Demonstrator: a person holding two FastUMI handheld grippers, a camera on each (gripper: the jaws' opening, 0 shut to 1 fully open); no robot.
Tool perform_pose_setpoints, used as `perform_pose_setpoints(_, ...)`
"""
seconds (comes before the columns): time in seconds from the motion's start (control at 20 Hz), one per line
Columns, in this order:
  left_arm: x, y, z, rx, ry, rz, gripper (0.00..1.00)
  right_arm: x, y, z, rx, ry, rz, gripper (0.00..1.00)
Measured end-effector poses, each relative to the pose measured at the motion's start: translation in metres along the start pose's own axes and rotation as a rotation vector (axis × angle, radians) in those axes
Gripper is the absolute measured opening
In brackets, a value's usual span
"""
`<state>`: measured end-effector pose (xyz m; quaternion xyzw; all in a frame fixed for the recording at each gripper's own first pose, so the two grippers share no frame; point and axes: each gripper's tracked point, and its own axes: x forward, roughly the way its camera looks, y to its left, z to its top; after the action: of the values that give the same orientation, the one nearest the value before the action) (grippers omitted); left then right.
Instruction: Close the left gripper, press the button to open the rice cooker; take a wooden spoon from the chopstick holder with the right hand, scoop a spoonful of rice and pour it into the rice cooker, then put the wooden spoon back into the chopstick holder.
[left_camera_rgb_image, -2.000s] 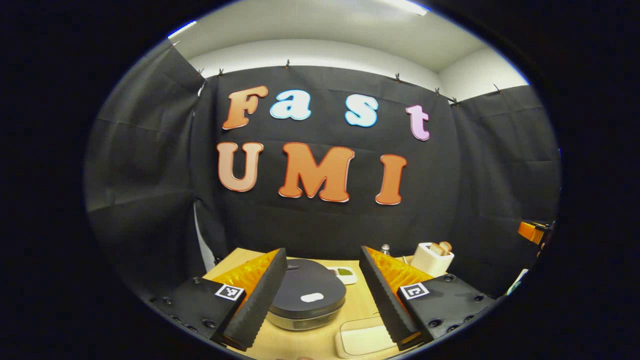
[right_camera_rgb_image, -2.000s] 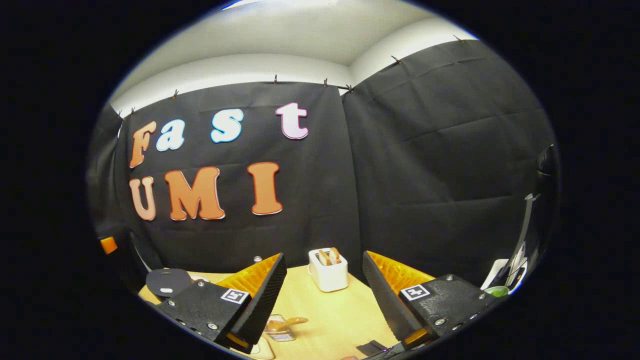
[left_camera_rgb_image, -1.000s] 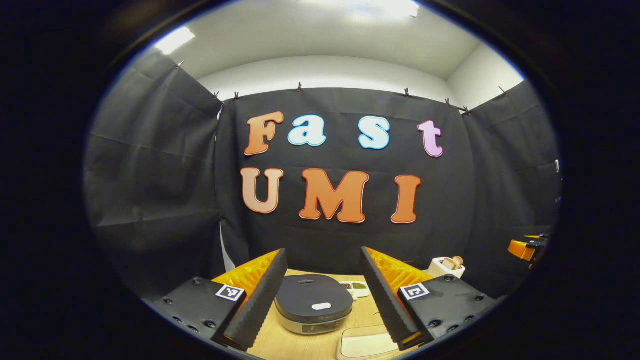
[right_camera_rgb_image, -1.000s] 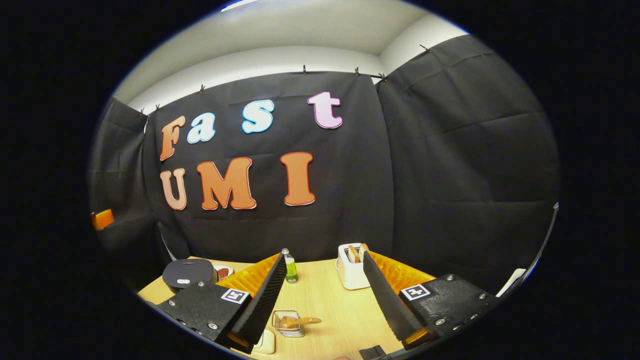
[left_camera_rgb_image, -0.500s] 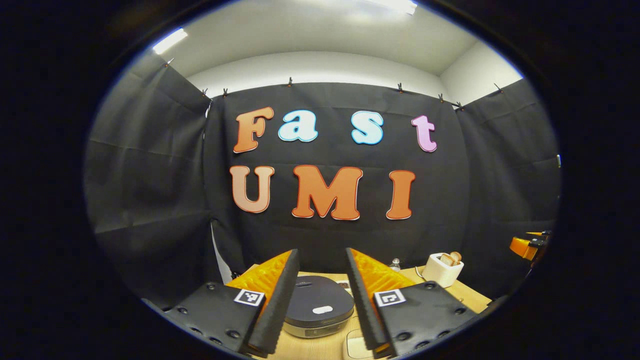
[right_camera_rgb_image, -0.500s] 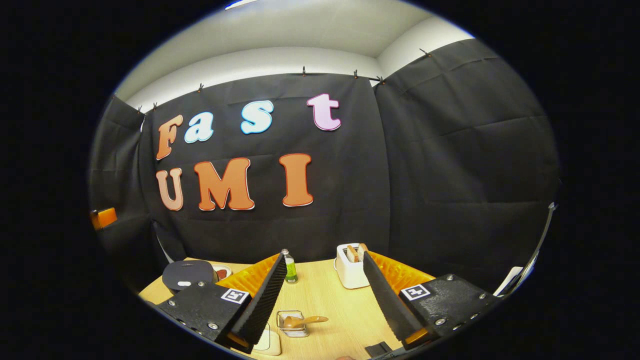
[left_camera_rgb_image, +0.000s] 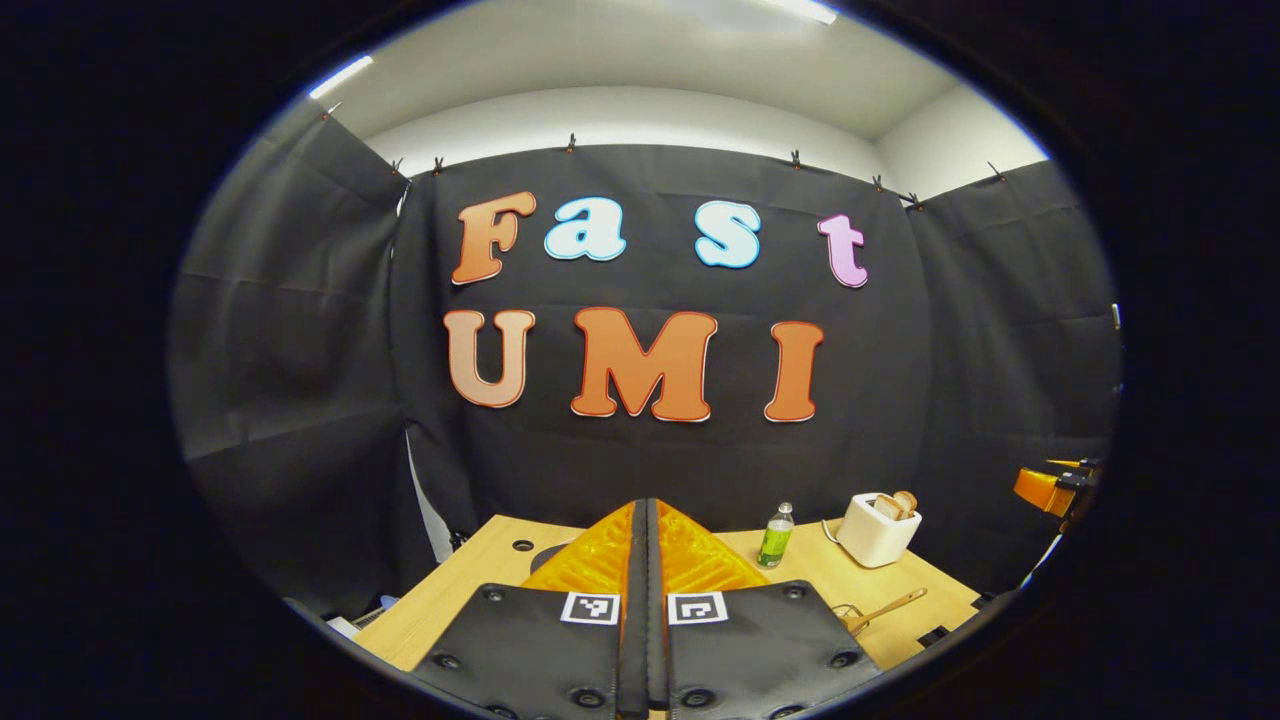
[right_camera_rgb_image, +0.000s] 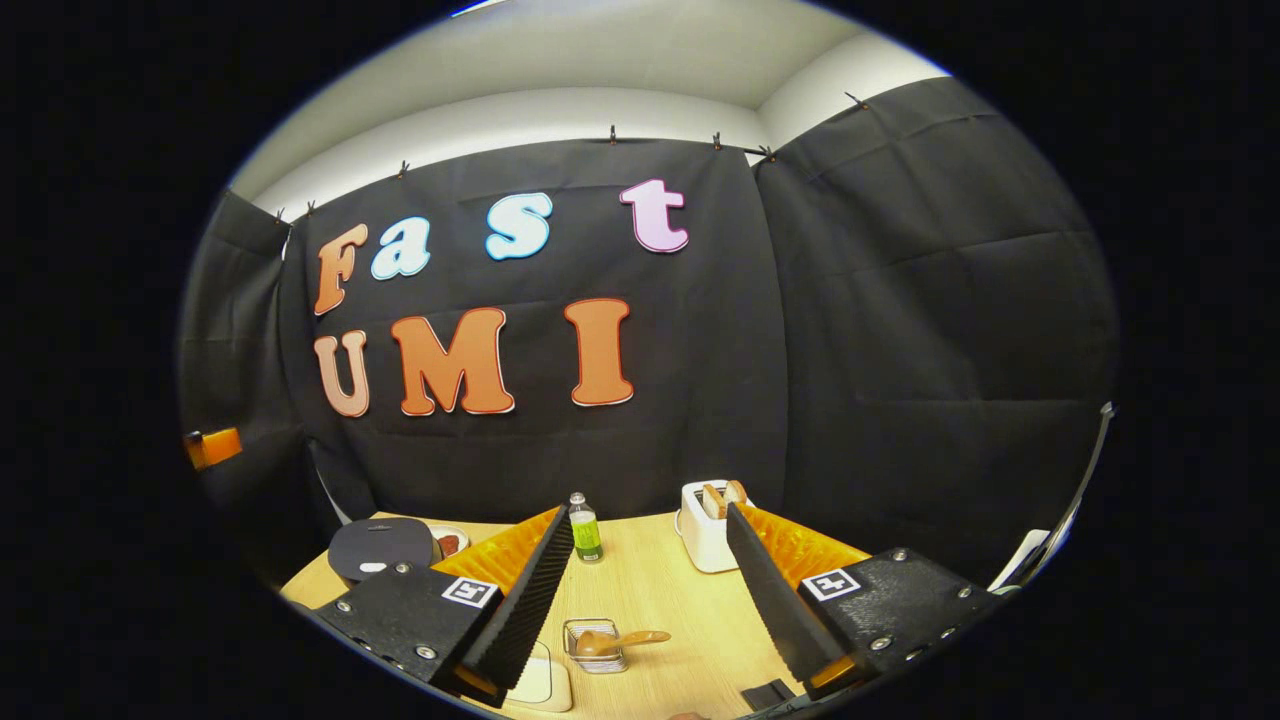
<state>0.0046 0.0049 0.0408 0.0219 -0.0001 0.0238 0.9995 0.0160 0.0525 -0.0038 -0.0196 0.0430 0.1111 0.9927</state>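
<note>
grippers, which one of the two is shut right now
The left gripper: its two fingers meet with no gap and nothing between them. The right gripper has its fingers spread wide, with the wooden spoon lying beyond the gap.

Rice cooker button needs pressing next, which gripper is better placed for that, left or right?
Left. The left gripper has its fingers together with nothing between them, as the press requires. The right gripper is open, and the rice cooker sits closed far off to its left.

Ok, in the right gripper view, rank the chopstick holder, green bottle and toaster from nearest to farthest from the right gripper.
1. Chopstick holder, low between the fingers, wooden spoon in it.
2. Green bottle, farther back, beside the left finger's tip.
3. Toaster, at the back right; close to the bottle in depth.
</note>
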Motion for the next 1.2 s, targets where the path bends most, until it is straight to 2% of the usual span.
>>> perform_pose_setpoints(0.05, 0.008, -0.001, -0.01, 0.002, 0.015, -0.008, 0.04, 0.002, -0.001, -0.002, 0.0, 0.004, -0.001, 0.95)
perform_pose_setpoints(0.15, 0.021, -0.008, -0.03, 0.002, 0.053, -0.037, 0.04, 0.002, -0.002, -0.005, 0.002, 0.017, -0.005, 0.95)
perform_pose_setpoints(0.2, 0.03, -0.013, -0.04, -0.006, 0.068, -0.056, 0.04, 0.003, -0.003, -0.006, 0.005, 0.02, -0.007, 1.0)
perform_pose_setpoints(0.25, 0.04, -0.015, -0.05, -0.021, 0.091, -0.069, 0.04, 0.003, -0.003, -0.007, 0.008, 0.023, -0.011, 0.95)
perform_pose_setpoints(0.3, 0.048, -0.019, -0.065, -0.028, 0.119, -0.079, 0.04, 0.002, -0.005, -0.009, 0.009, 0.028, -0.014, 0.95)
perform_pose_setpoints(0.35, 0.054, -0.02, -0.08, -0.027, 0.147, -0.082, 0.01, 0.001, -0.006, -0.01, 0.007, 0.032, -0.017, 0.95)
perform_pose_setpoints(0.45, 0.065, -0.023, -0.105, -0.023, 0.179, -0.089, 0.04, -0.003, -0.01, -0.012, 0.003, 0.036, -0.03, 0.95)
perform_pose_setpoints(0.85, 0.114, -0.012, -0.224, -0.044, 0.378, -0.057, 0.04, -0.015, -0.034, -0.013, 0.005, 0.055, -0.105, 0.95)
perform_pose_setpoints(1.05, 0.117, -0.008, -0.251, -0.066, 0.456, -0.026, 0.04, -0.018, -0.044, -0.023, -0.005, 0.079, -0.14, 0.95)
perform_pose_setpoints(1.1, 0.121, -0.006, -0.246, -0.055, 0.428, -0.03, 0.01, -0.018, -0.044, -0.025, -0.005, 0.086, -0.143, 0.95)
perform_pose_setpoints(1.2, 0.116, -0.007, -0.251, -0.024, 0.476, -0.049, 0.04, -0.017, -0.042, -0.03, 0.003, 0.1, -0.142, 0.95)
